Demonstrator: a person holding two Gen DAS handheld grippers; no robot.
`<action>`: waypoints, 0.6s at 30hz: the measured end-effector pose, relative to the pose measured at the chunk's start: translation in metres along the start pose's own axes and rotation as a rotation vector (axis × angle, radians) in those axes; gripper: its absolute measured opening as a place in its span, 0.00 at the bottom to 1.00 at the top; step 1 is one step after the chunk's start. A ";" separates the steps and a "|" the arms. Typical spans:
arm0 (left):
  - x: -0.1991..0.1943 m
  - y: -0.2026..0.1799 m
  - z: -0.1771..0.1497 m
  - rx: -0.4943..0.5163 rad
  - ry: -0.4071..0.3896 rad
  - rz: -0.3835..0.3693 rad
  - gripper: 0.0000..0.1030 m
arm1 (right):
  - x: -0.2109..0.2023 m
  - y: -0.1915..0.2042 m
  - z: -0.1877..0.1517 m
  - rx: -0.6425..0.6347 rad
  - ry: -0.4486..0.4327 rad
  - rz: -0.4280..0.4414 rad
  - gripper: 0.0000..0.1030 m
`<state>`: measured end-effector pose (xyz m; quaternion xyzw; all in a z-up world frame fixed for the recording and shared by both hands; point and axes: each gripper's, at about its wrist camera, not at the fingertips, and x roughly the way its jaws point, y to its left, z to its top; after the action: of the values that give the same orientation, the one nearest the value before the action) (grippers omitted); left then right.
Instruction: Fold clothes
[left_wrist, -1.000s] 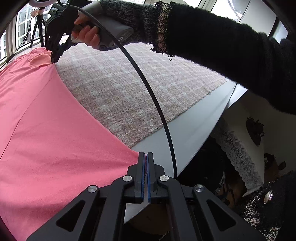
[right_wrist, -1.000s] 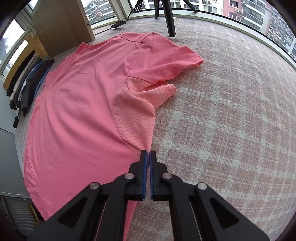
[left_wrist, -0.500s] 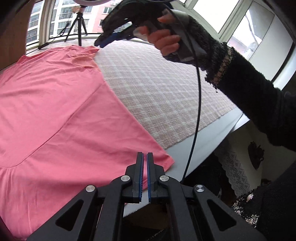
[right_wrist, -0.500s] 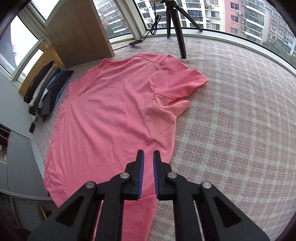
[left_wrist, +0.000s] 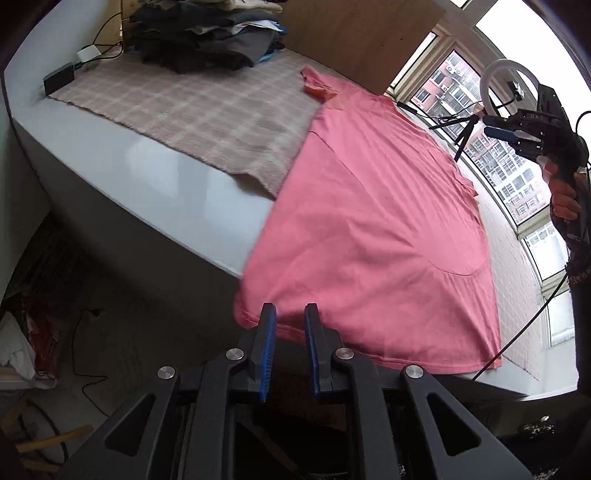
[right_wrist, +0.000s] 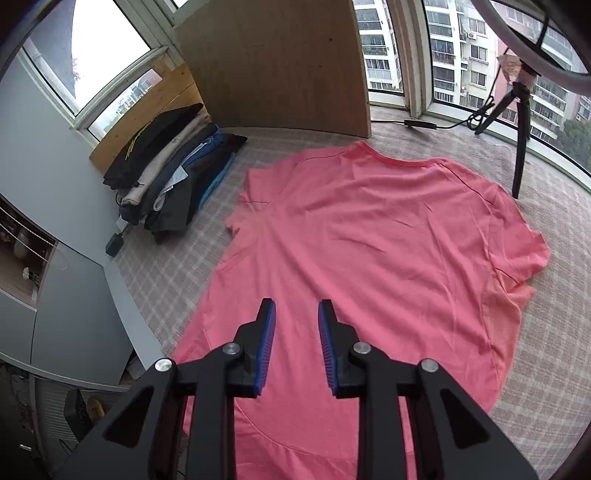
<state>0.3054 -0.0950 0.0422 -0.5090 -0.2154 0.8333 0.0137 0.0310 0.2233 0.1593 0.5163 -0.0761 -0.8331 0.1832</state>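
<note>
The left tongs (left_wrist: 290, 314) stand parted with nothing between the pads; they have just been opening. They point steeply down at the near-left hem corner of the pink T-shirt (left_wrist: 373, 229), which droops over the near edge of the counter (left_wrist: 155, 173), probably lined up to take that corner for a fold. The right tongs (right_wrist: 295, 314) are likewise released and have just been opening, empty, hanging above the shirt's lower body and aimed down toward its left side. In the left view they show high at the far right, carried in a hand (left_wrist: 563, 199) in a dark sleeve.

The shirt lies spread flat on the checked cloth (right_wrist: 546, 354), collar toward the far window edge, likely smoothed ready for folding. A stack of folded clothes (right_wrist: 173, 173) sits at the far left corner, well apart.
</note>
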 end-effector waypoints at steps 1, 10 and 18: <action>0.003 0.010 0.002 0.001 0.006 0.000 0.20 | 0.013 0.019 0.012 -0.019 0.005 -0.006 0.24; 0.018 0.028 0.018 0.118 0.040 -0.147 0.30 | 0.202 0.128 0.126 -0.074 0.136 -0.170 0.40; 0.019 0.051 0.021 0.114 0.055 -0.200 0.30 | 0.303 0.136 0.190 -0.010 0.233 -0.390 0.40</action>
<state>0.2886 -0.1441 0.0152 -0.5059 -0.2169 0.8244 0.1317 -0.2282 -0.0297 0.0365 0.6129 0.0510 -0.7880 0.0287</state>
